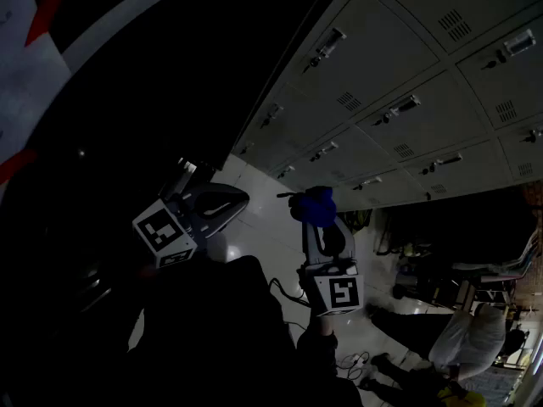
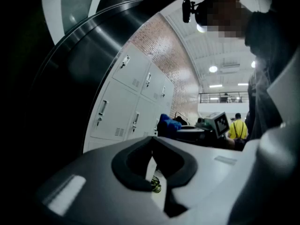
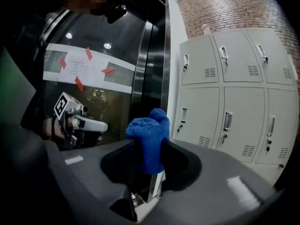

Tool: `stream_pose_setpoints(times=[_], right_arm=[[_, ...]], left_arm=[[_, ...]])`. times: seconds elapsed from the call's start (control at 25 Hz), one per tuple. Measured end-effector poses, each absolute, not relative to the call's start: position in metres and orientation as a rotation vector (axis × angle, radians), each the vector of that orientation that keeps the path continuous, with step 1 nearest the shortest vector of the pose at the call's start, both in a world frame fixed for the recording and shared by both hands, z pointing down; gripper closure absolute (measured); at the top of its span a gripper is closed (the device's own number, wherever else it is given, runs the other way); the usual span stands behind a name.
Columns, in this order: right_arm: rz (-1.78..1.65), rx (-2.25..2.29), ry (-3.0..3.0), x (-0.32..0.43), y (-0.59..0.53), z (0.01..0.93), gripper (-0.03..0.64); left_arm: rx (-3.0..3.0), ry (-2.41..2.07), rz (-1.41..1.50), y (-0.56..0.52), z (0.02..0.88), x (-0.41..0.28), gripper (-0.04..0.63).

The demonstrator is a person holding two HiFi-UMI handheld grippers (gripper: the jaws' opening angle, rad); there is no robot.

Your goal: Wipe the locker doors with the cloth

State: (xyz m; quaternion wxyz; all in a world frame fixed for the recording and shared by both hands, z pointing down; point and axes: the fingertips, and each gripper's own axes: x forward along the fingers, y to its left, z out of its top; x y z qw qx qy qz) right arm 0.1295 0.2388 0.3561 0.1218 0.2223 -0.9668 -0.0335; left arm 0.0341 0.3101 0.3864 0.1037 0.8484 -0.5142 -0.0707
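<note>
A bank of pale grey locker doors (image 1: 407, 75) runs across the upper right of the head view, and shows in the left gripper view (image 2: 126, 97) and the right gripper view (image 3: 234, 93). My right gripper (image 1: 317, 220) is shut on a bunched blue cloth (image 1: 313, 206), which sticks up from between its jaws (image 3: 149, 137). It hangs short of the lockers, not touching them. My left gripper (image 1: 240, 200) is further left, shut with nothing in it (image 2: 153, 139). From the left gripper view the blue cloth (image 2: 168, 123) shows to the right of the lockers.
A dark metal and glass door (image 3: 140, 78) with a paper notice (image 3: 84, 69) taped on it stands left of the lockers. People (image 1: 462, 337) stand at the lower right, one in yellow (image 2: 239, 128). Cables (image 1: 356, 363) lie on the glossy floor (image 1: 271, 227).
</note>
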Motion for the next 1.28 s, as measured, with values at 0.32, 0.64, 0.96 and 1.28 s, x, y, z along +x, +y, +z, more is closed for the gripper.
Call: stream_pose_setpoints(times=[0.32, 0.64, 0.96, 1.28], right_arm=[[-0.103, 0.581, -2.883, 0.085, 0.187, 0.332, 0.503], [-0.129, 0.431, -3.014, 0.023, 0.067, 0.310, 0.502], [-0.231, 0.308, -3.175, -0.035, -0.025, 0.264, 0.503], [-0.227, 0.324, -3.248, -0.052, -0.061, 0.239, 0.503]], left_arm=[[2.447, -1.554, -0.246, 0.257, 0.400, 0.001, 0.595], [2.394, -1.646, -0.189, 0.161, 0.381, -0.026, 0.595], [2.353, -1.751, -0.307, 0.070, 0.357, -0.049, 0.595], [2.397, -1.642, -0.159, 0.028, 0.363, -0.034, 0.595]])
